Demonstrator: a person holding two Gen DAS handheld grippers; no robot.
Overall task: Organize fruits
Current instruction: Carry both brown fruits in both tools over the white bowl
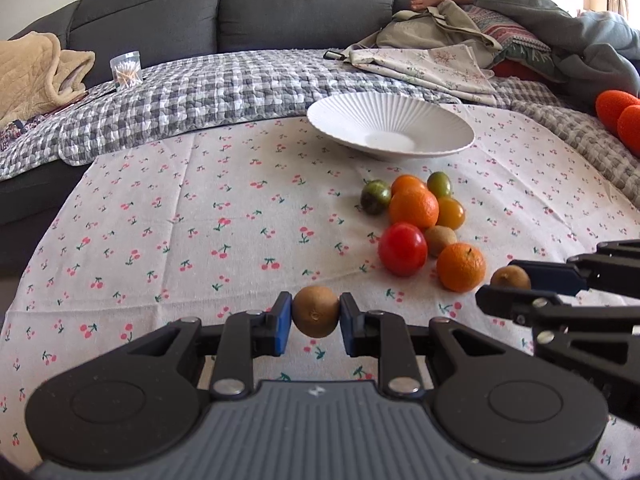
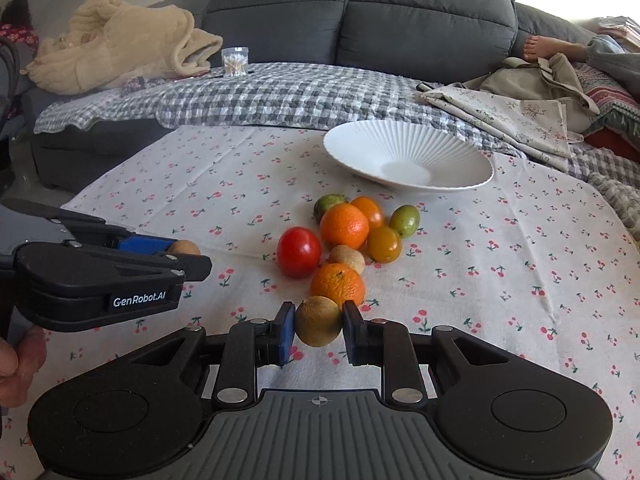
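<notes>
My left gripper (image 1: pixel 316 318) is shut on a brown kiwi (image 1: pixel 316 316) just above the cherry-print cloth. My right gripper (image 2: pixel 319 327) is shut on a second brown kiwi (image 2: pixel 319 320); it shows from the side in the left wrist view (image 1: pixel 510 278). The left gripper shows at the left of the right wrist view (image 2: pixel 182 250). A pile of fruit lies between them and the bowl: a red tomato (image 2: pixel 299 251), two oranges (image 2: pixel 344 226) (image 2: pixel 338 283), a third kiwi (image 2: pixel 347 258), yellow and green tomatoes. An empty white ribbed bowl (image 2: pixel 460 156) stands behind the pile.
A grey checked quilt (image 2: pixel 280 92) and a dark sofa (image 2: pixel 400 20) lie behind the table. A jar of cotton swabs (image 2: pixel 235 61) stands on the quilt. Folded cloths and a person's foot (image 2: pixel 538 48) are at the right. Orange-red objects (image 1: pixel 618 114) sit at the far right.
</notes>
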